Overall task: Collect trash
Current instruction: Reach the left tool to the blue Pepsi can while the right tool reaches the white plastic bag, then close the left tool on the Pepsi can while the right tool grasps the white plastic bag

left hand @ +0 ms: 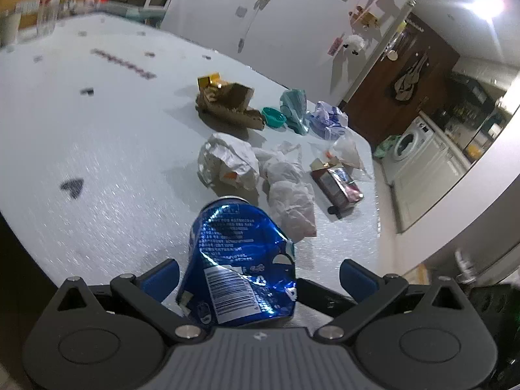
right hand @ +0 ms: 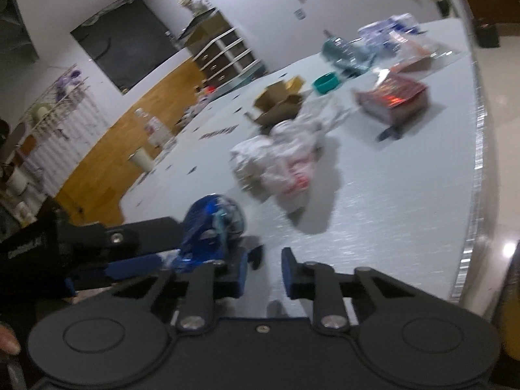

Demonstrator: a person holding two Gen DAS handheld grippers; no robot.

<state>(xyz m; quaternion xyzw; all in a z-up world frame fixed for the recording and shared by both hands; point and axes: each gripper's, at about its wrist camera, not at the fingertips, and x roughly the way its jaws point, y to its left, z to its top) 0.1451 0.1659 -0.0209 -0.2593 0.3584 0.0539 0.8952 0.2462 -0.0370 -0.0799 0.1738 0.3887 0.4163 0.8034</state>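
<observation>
A crushed blue can (left hand: 240, 260) lies between the wide-spread fingers of my left gripper (left hand: 260, 276), low over the pale table (left hand: 107, 162). The blue pads (left hand: 162, 276) stand apart from the can's sides, so the gripper is open. In the right wrist view the same can (right hand: 211, 227) shows at the left with the left gripper's arm around it. My right gripper (right hand: 265, 273) is open and empty, just right of the can. Crumpled white paper (left hand: 227, 162) and a white bag (left hand: 289, 191) lie just beyond the can.
Farther back lie torn brown cardboard (left hand: 227, 104), a teal bowl (left hand: 274, 117), teal and purple bags (left hand: 325, 117) and a red packet (left hand: 338, 183). The table's right edge (right hand: 474, 162) drops to the floor. Bottles (left hand: 48, 6) stand at the far left.
</observation>
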